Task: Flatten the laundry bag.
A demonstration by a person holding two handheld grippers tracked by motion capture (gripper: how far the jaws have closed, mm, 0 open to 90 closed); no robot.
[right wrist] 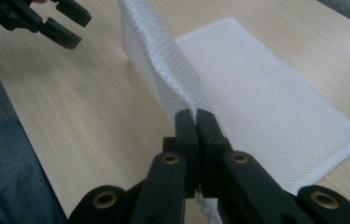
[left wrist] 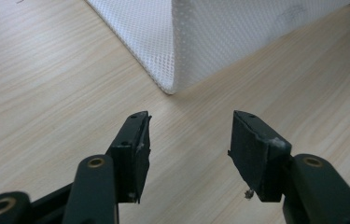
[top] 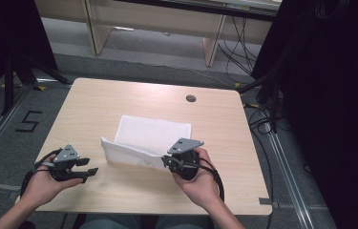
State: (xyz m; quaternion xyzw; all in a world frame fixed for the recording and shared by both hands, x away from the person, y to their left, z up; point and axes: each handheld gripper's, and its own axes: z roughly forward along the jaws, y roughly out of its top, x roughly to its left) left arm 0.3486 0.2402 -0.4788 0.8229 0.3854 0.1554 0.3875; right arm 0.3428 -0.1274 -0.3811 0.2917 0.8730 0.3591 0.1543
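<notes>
The right gripper point(top: 167, 162) pinches the near edge of a white mesh cloth point(top: 155, 133) at the centre of the wooden table point(top: 95, 102), lifting it into a raised fold. At nine o'clock, the left gripper point(top: 88, 167) gapes empty.
</notes>
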